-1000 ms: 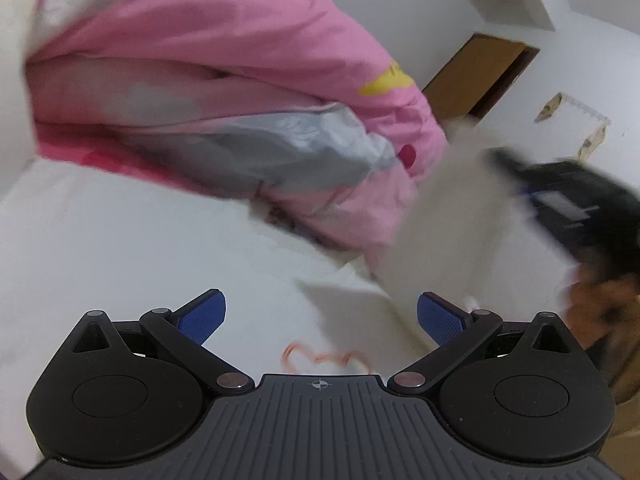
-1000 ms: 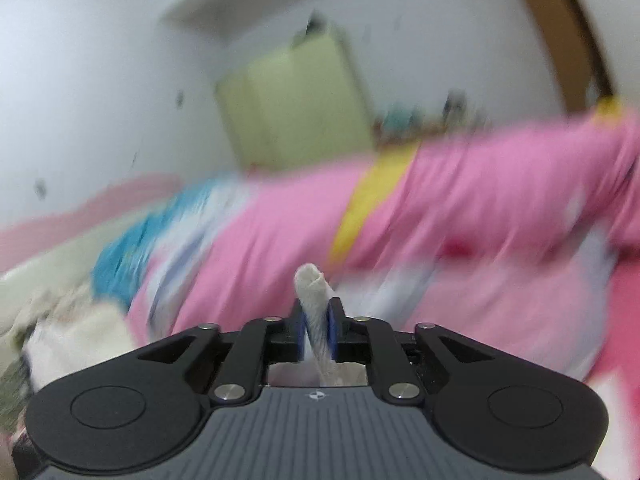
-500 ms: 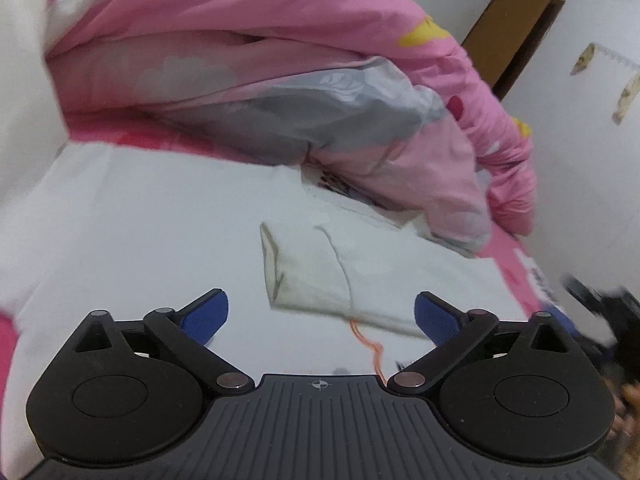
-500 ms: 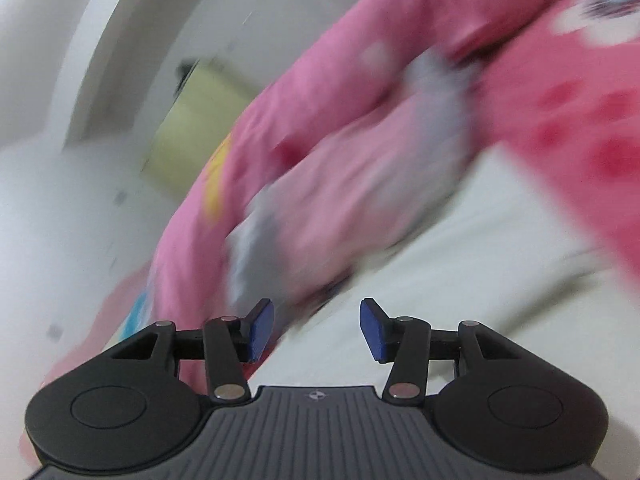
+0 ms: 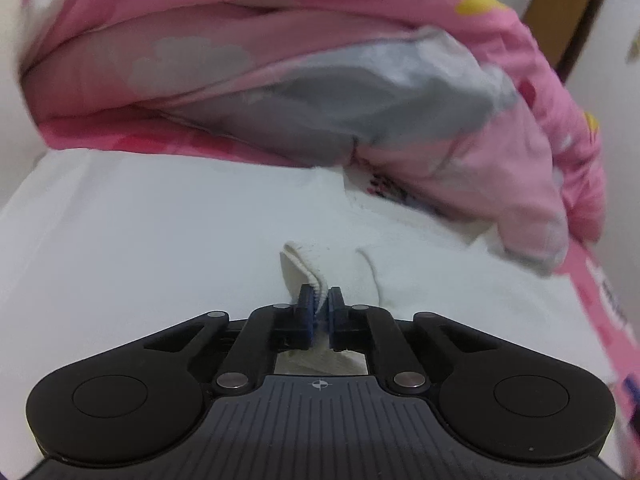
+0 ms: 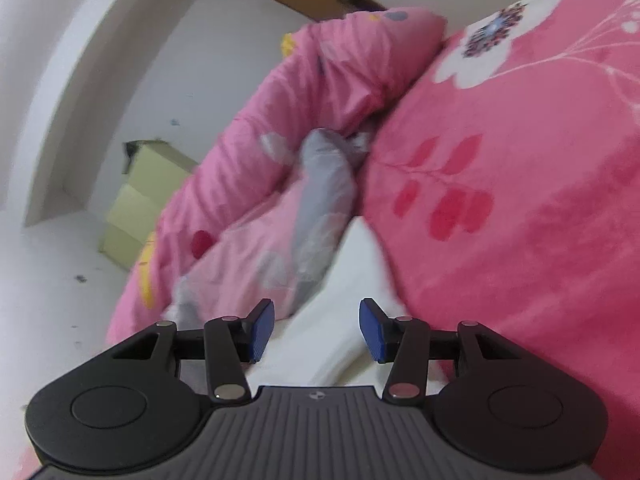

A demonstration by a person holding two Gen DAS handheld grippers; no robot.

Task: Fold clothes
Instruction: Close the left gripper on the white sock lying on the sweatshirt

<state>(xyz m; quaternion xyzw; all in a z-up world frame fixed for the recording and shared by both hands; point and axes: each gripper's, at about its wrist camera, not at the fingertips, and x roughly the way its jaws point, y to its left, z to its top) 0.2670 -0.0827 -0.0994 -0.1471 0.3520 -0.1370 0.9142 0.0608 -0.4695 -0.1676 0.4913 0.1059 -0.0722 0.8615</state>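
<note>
Soft, even indoor light with a cool cast and no glare; shadows are faint. Fisheye distortion bends both views, with dark vignetted corners. The pink quilt is motion-blurred, most strongly toward the frame edges.

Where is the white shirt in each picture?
Left wrist view: the white shirt covers the middle and lower part; the left gripper pinches its ribbed cuff.
Right wrist view: the shirt is a white strip at lower centre, beyond the open right gripper.
Shared landmark: the pink quilt with its grey patch.
</note>
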